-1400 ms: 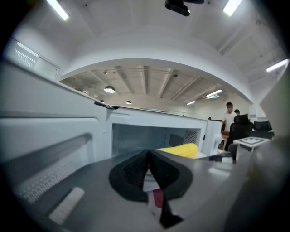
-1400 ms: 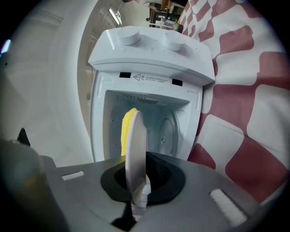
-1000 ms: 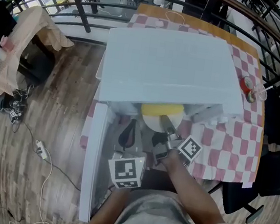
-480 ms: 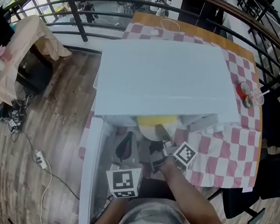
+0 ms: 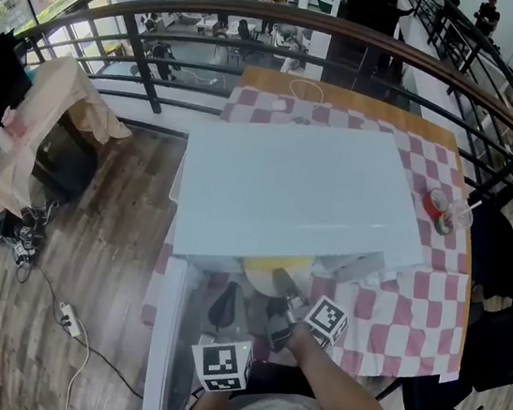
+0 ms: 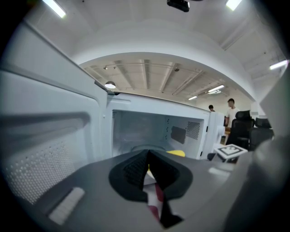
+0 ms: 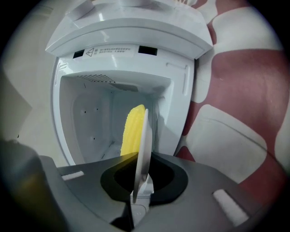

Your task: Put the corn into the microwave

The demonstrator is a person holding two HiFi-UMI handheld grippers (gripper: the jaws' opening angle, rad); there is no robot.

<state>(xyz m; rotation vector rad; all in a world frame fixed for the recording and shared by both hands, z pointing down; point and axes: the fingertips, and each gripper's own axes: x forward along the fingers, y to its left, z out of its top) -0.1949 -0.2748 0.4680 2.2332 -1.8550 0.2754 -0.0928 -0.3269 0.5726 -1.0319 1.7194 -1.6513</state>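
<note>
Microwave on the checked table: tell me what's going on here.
A person is working with a gripper in each hand at the microwave, whose door stands open. The right gripper has its jaws shut on the rim of a plate carrying the corn, held at the oven's mouth. The left gripper is shut and empty, near the door. Whether the plate rests on the oven floor cannot be told.

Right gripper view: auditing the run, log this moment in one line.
right claw shut on plate | corn on plate, at microwave mouth | door open | left claw shut
</note>
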